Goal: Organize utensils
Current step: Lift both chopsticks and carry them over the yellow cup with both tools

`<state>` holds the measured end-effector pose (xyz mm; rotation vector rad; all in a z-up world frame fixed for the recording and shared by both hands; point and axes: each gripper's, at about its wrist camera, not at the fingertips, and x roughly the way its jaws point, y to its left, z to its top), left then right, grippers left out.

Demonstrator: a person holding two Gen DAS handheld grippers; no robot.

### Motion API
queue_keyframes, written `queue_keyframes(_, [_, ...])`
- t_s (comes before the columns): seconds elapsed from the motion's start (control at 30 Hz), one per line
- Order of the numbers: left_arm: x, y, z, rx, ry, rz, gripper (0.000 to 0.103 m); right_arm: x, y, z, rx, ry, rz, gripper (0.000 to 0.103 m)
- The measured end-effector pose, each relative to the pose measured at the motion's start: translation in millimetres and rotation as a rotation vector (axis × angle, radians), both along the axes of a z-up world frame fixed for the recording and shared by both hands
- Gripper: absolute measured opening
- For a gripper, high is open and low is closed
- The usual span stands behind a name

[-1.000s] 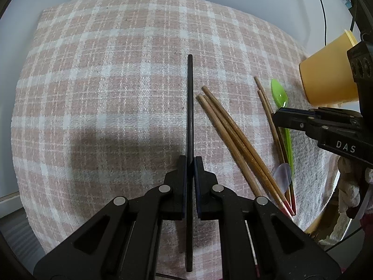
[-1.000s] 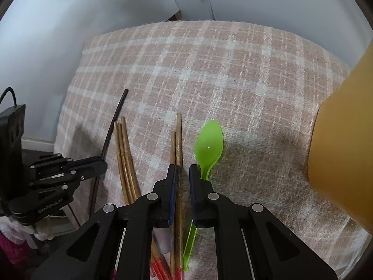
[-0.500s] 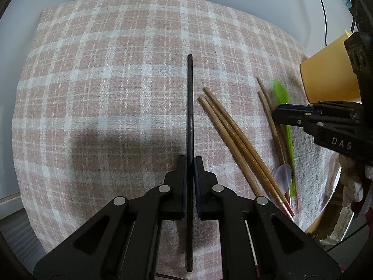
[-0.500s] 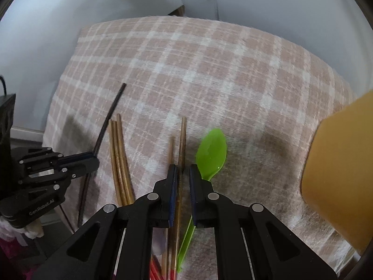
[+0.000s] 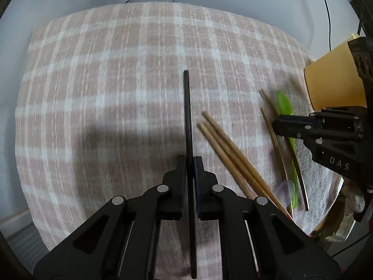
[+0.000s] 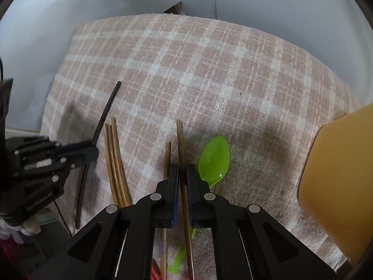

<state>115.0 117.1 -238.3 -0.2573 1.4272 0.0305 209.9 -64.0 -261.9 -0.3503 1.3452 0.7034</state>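
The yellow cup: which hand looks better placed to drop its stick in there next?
Probably the right. The right gripper already pinches a wooden chopstick, and the yellow cup stands just beside it. The left gripper, clamped on a black chopstick, is farther off.

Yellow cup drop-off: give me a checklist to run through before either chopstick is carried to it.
1. Left gripper shut on the black chopstick: ok.
2. Right gripper on a brown chopstick: ok, the jaws are closing with the stick between them.
3. Second brown chopstick outside the right jaws: ok, it lies just to their left.
4. Green spoon free of the grip: ok, it lies right of the jaws.
5. Three-stick bundle left on the checked cloth: ok.
6. Yellow cup mouth open and unblocked: cannot tell, only its side shows.
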Motion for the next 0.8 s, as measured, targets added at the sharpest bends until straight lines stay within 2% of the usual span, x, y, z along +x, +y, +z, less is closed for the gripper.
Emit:
queue_keyframes(0.13, [3.9,3.7,7.4,-0.028,-0.014,0.031,0.005,1.5,7.2,3.8,0.016,0.012,-0.005,0.004])
queue_keyframes(0.23, [-0.9,11.1,21.8,-0.060,-0.053,0.088,0.004,2.0,-3.4,16.3,0.078,0.026,-0.030,0.004])
queue_keyframes(0.33, [-5.5,11.4,37.8,-0.066,-0.087,0.098,0.004,-3.7,-8.2,30.8,0.115,0.014,-0.026,0.004])
queue_keyframes(0.5, [-12.3,6.4,72.5,-0.068,-0.156,0.106,0.004,-17.7,-15.7,57.1,0.172,-0.032,-0.024,0.004])
queue_keyframes(0.8, [-28.5,-0.7,126.7,-0.068,-0.268,0.073,0.004,-44.0,-54.7,107.0,0.273,-0.143,-0.039,0.004])
